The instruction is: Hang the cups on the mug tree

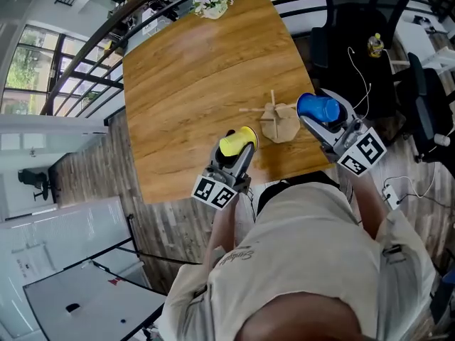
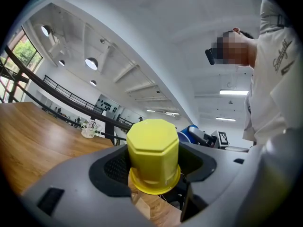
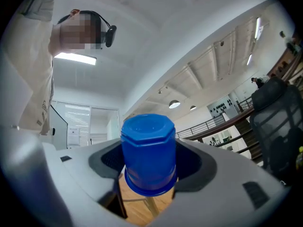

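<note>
Wooden table (image 1: 192, 84) extends ahead of the jaws, flower vase (image 1: 212, 2) at its far end. Black chair (image 1: 355, 9) stands right of them, windows (image 1: 43, 69) well left.

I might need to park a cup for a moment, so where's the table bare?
The table is bare across its middle and left, from the flower vase at the far edge to the near edge. Crowded only near-right: the mug tree between the held yellow cup and blue cup.
</note>
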### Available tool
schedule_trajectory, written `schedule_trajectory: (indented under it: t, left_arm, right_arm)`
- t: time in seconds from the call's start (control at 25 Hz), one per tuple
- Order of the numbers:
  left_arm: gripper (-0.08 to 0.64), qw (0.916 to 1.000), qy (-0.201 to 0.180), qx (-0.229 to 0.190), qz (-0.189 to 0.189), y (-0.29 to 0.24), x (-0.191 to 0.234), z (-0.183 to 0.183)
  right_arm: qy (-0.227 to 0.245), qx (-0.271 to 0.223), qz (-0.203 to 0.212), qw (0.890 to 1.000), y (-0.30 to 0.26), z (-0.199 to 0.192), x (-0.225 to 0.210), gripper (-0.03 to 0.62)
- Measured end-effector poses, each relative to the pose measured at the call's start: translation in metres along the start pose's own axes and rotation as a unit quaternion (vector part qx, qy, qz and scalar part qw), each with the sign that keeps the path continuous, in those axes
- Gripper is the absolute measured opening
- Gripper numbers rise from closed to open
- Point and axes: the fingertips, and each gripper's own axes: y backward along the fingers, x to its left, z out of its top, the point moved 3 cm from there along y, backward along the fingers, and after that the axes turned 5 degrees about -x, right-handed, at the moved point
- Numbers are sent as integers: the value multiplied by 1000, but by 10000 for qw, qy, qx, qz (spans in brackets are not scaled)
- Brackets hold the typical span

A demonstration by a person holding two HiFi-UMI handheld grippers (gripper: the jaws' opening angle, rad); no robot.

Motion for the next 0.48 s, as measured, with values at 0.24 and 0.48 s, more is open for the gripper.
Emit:
schedule_trajectory:
  t: [0.24,0.48]
  left_arm:
    - [301,9999,-1,20,155,-7,4,-8]
    - [301,9995,21,81,312,-8,7,-8]
  right_arm:
    - [-339,-45,355,9988,-13,-13,-9,287]
    - [-627,-8,549,9965,-22,-27,-11,288]
